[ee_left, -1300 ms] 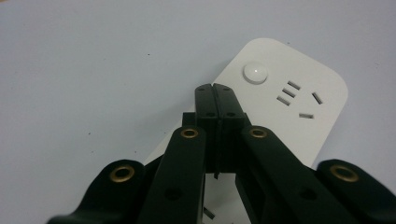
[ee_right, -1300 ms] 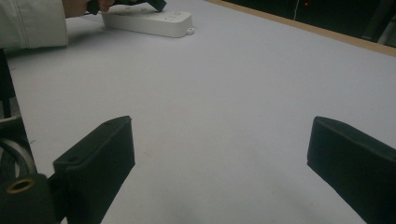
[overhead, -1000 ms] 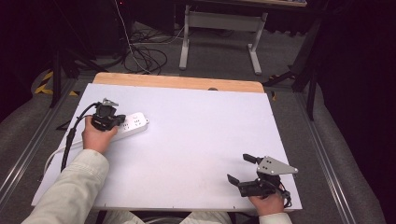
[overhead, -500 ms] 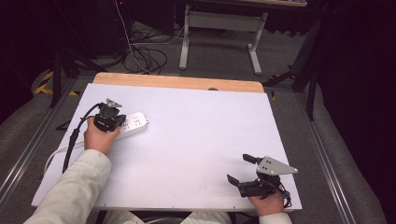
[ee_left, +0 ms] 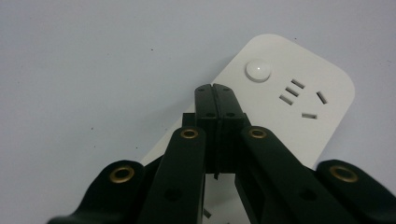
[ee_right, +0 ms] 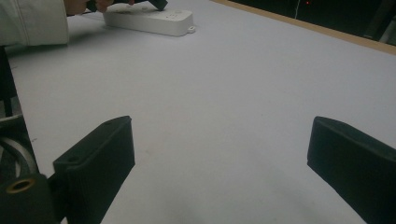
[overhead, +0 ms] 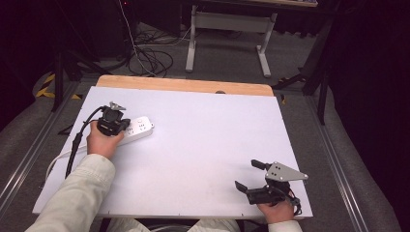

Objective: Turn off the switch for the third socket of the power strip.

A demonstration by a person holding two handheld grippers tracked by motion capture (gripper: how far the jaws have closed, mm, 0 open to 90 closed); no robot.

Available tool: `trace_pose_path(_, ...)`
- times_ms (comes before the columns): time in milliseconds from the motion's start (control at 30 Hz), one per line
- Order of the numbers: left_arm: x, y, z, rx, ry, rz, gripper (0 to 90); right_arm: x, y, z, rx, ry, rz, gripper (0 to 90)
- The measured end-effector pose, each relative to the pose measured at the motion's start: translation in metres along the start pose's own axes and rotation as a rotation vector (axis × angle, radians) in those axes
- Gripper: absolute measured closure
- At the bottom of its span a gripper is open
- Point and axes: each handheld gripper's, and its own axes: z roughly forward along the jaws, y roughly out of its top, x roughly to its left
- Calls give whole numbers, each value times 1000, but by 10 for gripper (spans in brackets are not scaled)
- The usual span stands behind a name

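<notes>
I can read no text, label, brand or number anywhere. The white power strip (ee_left: 280, 112) under my left gripper (ee_left: 215, 91) has a blank casing, with a plain round button (ee_left: 258, 70) and socket slots (ee_left: 299, 98) that carry no marking. The white surface (overhead: 208, 140) is blank too.

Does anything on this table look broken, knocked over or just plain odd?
Nothing stands out. The white power strip lies flat and looks undamaged on the table, angled a little to its edges. The left gripper, jaws shut with nothing between them, is over the strip. The right gripper is open near the front edge.
</notes>
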Motion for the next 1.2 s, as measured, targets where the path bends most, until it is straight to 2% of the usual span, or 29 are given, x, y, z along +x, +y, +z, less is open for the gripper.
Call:
trace_pose_path(100, 2, 1, -1, 9, -6, -10, 900, 0, 0, 1, 3, -2, -1, 79)
trace_pose_path(133, 2, 1, -4, -4, -4, -13, 900, 0, 0, 1, 4, -3, 0, 79)
trace_pose_path(200, 5, 0, -6, 5, -19, -27, 900, 0, 0, 2, 6, -3, 1, 79)
trace_pose_path(300, 8, -2, -10, -7, -15, -5, 900, -1, 0, 1, 2, -7, 6, 79)
trace_pose_path(433, 7, 0, -21, -43, -47, 2, 900, -1, 0, 2, 11, -7, 0, 79)
trace_pose_path(600, 7, 2, -30, -61, -70, -7, 900, -1, 0, 2, 10, -9, -2, 79)
trace_pose_path(633, 7, 2, -31, -67, -66, -17, 900, -1, 0, 1, 10, -12, -2, 79)
trace_pose_path(733, 8, 4, -37, -74, -91, -36, 900, -1, 0, 1, 8, -10, 2, 79)
trace_pose_path(800, 6, 6, -42, -78, -92, -37, 900, -1, 0, 1, 12, -11, 0, 79)
trace_pose_path(933, 5, 7, -51, -84, -89, -10, 900, -1, 0, 2, 13, -12, -1, 79)
trace_pose_path(1033, 8, 8, -57, -92, -82, -17, 900, -1, 0, 2, 12, -13, -1, 79)
trace_pose_path(1067, 9, 8, -60, -94, -71, -10, 900, -1, 0, 2, 12, -13, -1, 79)
trace_pose_path(1200, 4, 12, -69, -97, -73, 22, 900, -2, 0, 3, 15, -12, 1, 79)
